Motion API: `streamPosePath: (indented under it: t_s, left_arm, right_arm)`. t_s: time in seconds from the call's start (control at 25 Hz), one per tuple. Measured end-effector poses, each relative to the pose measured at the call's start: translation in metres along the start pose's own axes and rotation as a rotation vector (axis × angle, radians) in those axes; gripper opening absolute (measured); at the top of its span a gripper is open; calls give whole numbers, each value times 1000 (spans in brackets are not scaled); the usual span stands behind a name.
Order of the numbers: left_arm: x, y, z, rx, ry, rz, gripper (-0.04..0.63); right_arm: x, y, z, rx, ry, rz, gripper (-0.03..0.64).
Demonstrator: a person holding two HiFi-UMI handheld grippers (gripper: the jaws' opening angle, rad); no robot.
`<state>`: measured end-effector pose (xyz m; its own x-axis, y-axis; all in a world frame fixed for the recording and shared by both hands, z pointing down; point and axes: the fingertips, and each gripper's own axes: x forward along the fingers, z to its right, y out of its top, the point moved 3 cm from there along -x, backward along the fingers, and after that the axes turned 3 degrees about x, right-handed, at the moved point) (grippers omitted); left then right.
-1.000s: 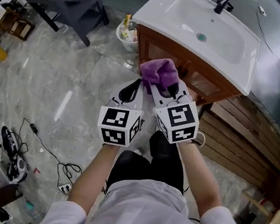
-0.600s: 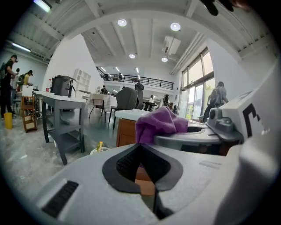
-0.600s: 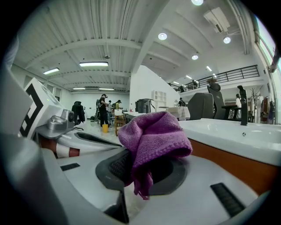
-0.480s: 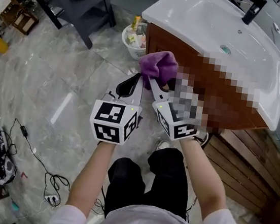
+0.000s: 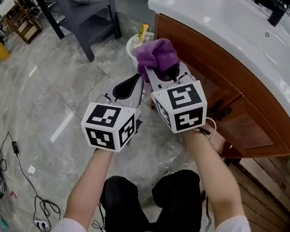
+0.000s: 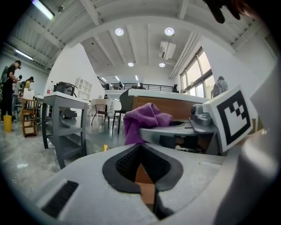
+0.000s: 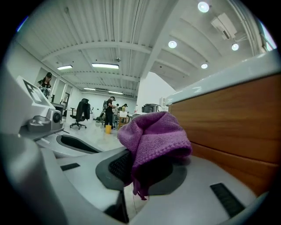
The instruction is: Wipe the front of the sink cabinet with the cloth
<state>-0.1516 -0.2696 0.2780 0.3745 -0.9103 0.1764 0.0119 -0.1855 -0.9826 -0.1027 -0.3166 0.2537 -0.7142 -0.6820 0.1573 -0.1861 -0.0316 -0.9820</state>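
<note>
A bunched purple cloth (image 5: 155,56) (image 7: 153,138) is clamped in my right gripper (image 5: 160,73) (image 7: 142,169), which is shut on it. The cloth hangs just off the left end of the brown wooden sink cabinet front (image 5: 227,92) (image 7: 239,132); contact cannot be told. A white basin top (image 5: 241,30) caps the cabinet. My left gripper (image 5: 133,85) (image 6: 140,151) sits beside the right one, on its left, jaws closed together with nothing between them. In the left gripper view the cloth (image 6: 142,123) shows ahead and to the right.
A white basket of bottles (image 5: 138,38) stands on the marble floor by the cabinet's left corner. A dark grey metal table (image 5: 77,3) stands further left. Cables and a power strip (image 5: 42,216) lie on the floor. Wooden slats (image 5: 266,198) lie at right. People stand far off in the room.
Both grippers have moved toward the cabinet's left end, cloth still held. The head view has shifted so the cabinet front shows larger and nearer.
</note>
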Motion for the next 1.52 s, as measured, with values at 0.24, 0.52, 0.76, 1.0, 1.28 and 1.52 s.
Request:
streamPosePath:
  t_s: [0.24, 0.52, 0.76, 1.0, 1.28, 1.52]
  left_arm:
    - [9, -29, -11, 14, -9, 40, 5]
    - [2, -35, -9, 46, -24, 77, 5]
    - [-4, -30, 1, 50, -58, 93, 5]
    - [-7, -29, 18, 65, -103, 97, 5]
    - [-3, -28, 45, 77, -174, 105, 5]
    - [10, -26, 81, 92, -252, 108, 5]
  right_arm:
    - [26, -11, 6, -25, -20, 60, 67]
    - [34, -17, 9, -48, -73, 77, 67]
    - [15, -18, 11, -55, -117, 68, 67]
    - [-11, -20, 13, -54, -163, 67, 67]
    - [-55, -33, 28, -40, -247, 63, 67]
    - [-97, -41, 43, -43, -317, 55, 67]
